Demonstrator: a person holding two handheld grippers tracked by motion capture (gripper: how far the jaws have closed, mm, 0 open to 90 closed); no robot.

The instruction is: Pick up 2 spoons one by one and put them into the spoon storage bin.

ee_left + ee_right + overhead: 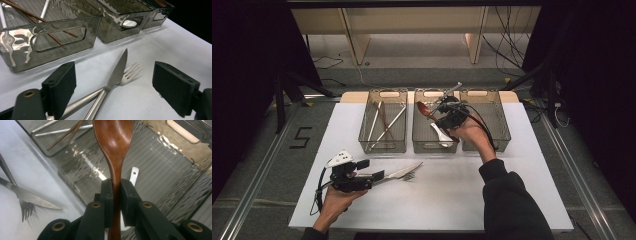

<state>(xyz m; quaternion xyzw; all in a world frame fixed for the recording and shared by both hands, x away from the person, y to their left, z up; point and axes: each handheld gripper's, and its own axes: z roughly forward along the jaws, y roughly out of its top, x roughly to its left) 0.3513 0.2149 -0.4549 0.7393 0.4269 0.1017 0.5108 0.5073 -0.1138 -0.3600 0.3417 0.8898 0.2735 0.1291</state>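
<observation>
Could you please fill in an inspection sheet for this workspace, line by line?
Surface: white table top, bare in front.
Job's things: wooden spoon clamped by its handle in the right claw, above the middle bin; a white spoon lies inside that bin.
Clutter: knife crossed over fork on the table; chopsticks in the left bin; contents of the right bin cannot be told.
Grippers: left claw open, jaws either side of the knife and fork handles, not pressing on them; right claw shut on the spoon.
Cables: one trails from each claw; loose cables on the floor behind.
Surroundings: wooden furniture legs, dark room.
</observation>
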